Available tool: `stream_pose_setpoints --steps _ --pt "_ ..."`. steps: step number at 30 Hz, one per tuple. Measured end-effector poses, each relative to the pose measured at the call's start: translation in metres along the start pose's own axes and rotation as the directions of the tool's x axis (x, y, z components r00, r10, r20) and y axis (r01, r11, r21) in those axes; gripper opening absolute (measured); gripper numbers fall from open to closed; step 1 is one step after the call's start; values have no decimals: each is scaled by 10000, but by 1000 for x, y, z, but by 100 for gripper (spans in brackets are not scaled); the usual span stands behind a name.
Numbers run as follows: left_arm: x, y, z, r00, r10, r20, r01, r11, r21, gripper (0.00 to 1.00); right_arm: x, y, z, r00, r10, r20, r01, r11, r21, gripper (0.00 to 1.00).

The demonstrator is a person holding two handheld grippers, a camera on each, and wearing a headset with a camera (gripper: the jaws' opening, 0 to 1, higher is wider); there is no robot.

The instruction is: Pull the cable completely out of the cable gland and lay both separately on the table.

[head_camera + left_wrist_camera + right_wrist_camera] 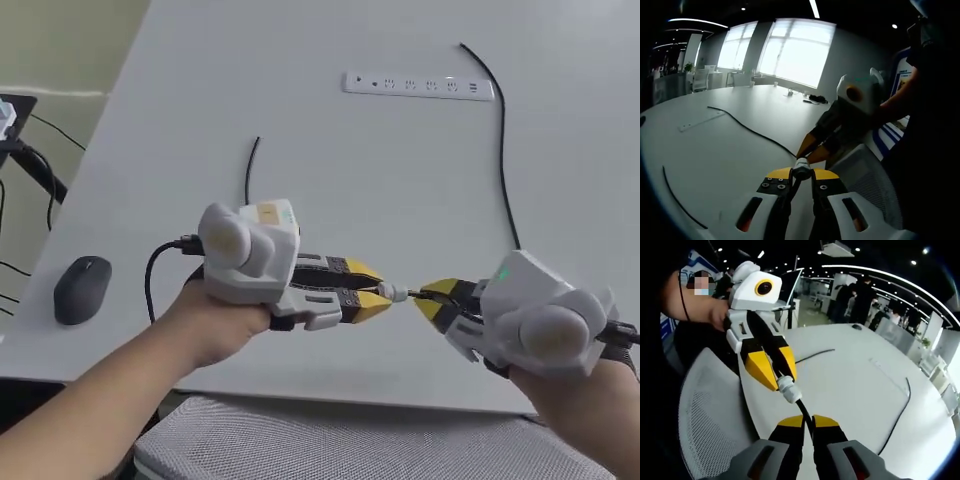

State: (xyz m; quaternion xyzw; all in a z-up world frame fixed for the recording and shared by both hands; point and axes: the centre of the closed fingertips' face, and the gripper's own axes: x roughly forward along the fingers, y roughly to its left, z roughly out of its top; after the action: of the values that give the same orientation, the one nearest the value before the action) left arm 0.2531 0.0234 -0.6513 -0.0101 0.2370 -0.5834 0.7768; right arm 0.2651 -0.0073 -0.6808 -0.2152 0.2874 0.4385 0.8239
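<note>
**Joined and held in mid-air**

The left gripper is clamped on the white cable gland. The right gripper pinches the black cable coming out of it. The joined pair hangs above the near edge of the table, well apart from the power strip.

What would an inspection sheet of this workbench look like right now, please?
Surface: white table, mostly bare.
Job's things: cable gland with the cable running into it, held in the air between the grippers.
Clutter: power strip; mouse.
Grippers: left gripper shut on the cable gland; right gripper shut on the cable.
Cables: black cord from the power strip; thin black wire on the table.
Surroundings: mesh chair at the near edge; windows.
</note>
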Motion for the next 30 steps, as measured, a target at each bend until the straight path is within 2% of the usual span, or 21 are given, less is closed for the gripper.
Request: stream_pose_setpoints --steps 7,11,17,20,21,22,24,25,27,30 --pt "-1 -1 3 10000 14 74 -14 10000 -27 14 1 -7 -8 9999 -121 -19 122 9962 863 0" --pt "-3 -2 5 9999 -1 166 2 10000 -78 14 -1 -14 -16 9993 -363 -91 372 9905 1325 0" --pt "-2 -3 5 9998 -21 220 23 10000 -84 14 -2 -25 -33 9975 -666 -233 703 9691 2363 0" --pt "-1 -5 6 9997 -36 249 38 10000 -73 14 -2 -30 -43 9954 -870 -399 949 9500 2975 0" --pt "0 -6 6 9997 -42 248 43 10000 -52 14 -2 -33 -49 9935 -1002 -535 1123 9375 3295 0" --pt "0 -6 6 9997 -41 256 42 10000 -53 14 -2 -35 -52 9929 -1052 -563 1182 9322 3422 0" --pt "0 -6 6 9996 -28 264 29 10000 -22 14 -2 -37 -63 9895 -1150 -870 1408 9013 4097 0" --pt "1 -7 6 9997 -30 256 30 10000 12 14 -2 -36 -67 9896 -1100 -928 1404 8796 4545 0" --pt "1 -7 5 9997 -38 233 37 10000 20 14 -2 -38 -76 9862 -1209 -1128 1616 8487 5036 0" --pt "2 -8 4 9998 -33 221 32 10000 41 14 0 -40 -86 9818 -1322 -1362 1849 8284 5287 0"
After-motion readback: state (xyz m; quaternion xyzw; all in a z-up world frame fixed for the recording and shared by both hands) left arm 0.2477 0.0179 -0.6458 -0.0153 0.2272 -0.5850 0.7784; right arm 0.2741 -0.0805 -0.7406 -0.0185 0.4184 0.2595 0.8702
